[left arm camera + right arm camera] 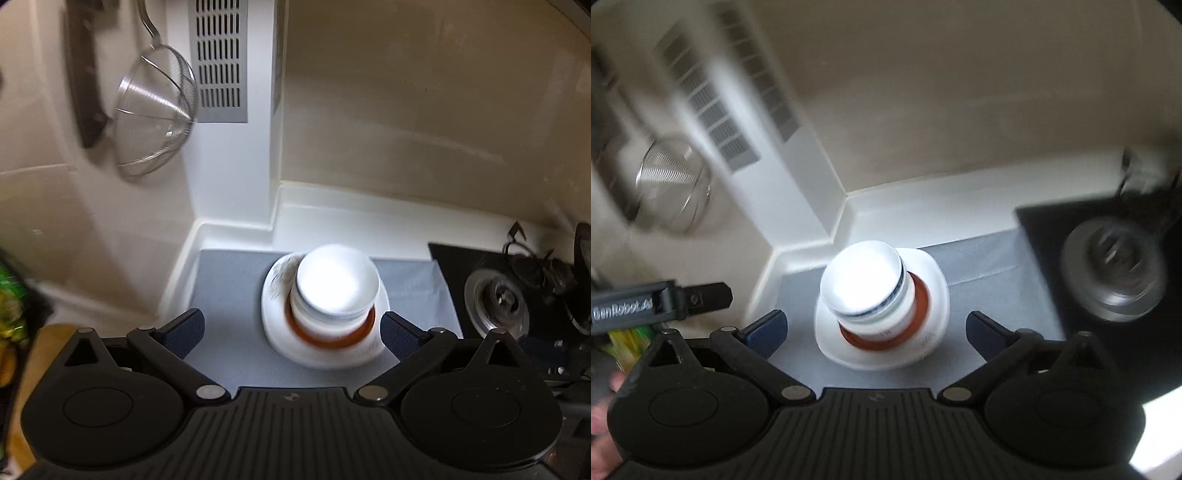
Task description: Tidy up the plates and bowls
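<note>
1. Left gripper (291, 328), bottom of the left wrist view: fingers spread wide, holding nothing; the right fingertip sits just beside the plate's rim, though I cannot tell if it touches.
2. Right gripper (875, 330), bottom of the right wrist view: fingers likewise wide and empty, one on each side of the stack, apart from it.
3. Stack (334, 295), centre of both views: upside-down bowls, white ones on top (862, 277), an orange-brown rim (919, 295) showing beneath them, all resting on a white plate (275, 288). Blur hides how many bowls there are.
4. The plate lies on a grey mat (229, 280) on the white surface (332, 221), near the wall corner.
5. Right of centre in both views: a black stove (1052, 229) with a metal burner (495, 299), beside the mat.
6. Left edge of the right wrist view: the left gripper (701, 297) again, seen side-on.
7. Upper left: a mesh strainer (155, 110) hangs on the wall, next to a grey vent grille (218, 59).
</note>
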Demonstrator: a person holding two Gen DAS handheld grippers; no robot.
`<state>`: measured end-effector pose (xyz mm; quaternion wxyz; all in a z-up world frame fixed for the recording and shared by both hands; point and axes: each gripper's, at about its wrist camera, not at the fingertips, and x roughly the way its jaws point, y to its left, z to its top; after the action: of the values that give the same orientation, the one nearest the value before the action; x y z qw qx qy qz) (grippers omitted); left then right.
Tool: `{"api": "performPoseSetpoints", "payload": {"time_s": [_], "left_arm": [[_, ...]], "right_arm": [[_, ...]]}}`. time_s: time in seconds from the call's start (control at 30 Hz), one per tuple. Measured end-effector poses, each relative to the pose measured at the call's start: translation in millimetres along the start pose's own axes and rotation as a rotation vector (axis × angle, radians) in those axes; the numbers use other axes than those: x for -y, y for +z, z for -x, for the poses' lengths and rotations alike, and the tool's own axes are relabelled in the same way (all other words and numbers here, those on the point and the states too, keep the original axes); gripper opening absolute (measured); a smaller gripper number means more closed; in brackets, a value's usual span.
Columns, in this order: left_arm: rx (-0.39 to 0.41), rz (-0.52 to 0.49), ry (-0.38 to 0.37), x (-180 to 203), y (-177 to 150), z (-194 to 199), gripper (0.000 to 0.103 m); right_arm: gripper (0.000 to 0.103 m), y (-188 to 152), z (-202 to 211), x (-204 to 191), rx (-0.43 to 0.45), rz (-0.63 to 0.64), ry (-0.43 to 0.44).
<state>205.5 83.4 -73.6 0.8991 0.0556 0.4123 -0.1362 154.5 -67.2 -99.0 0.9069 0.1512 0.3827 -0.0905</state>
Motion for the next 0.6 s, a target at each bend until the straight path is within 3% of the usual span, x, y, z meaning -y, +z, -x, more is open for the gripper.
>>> {"api": "performPoseSetpoints", "payload": {"time_s": [0.1, 0.33, 0.6], "left_arm": [[-0.007, -0.031, 0.064, 14, -9, 32, 0.101], [0.041, -0.042, 0.11, 27, -19, 100, 0.101], [0.016, -0.057, 0.125, 34, -25, 111, 0.101]], "right_arm": [[0.103, -1, 31, -23, -0.012, 0.082, -0.024], [0.103, 0, 80, -39, -0.018, 0.076, -0.013], [0.103, -13, 96, -42, -0.047, 0.03, -0.04]]}}
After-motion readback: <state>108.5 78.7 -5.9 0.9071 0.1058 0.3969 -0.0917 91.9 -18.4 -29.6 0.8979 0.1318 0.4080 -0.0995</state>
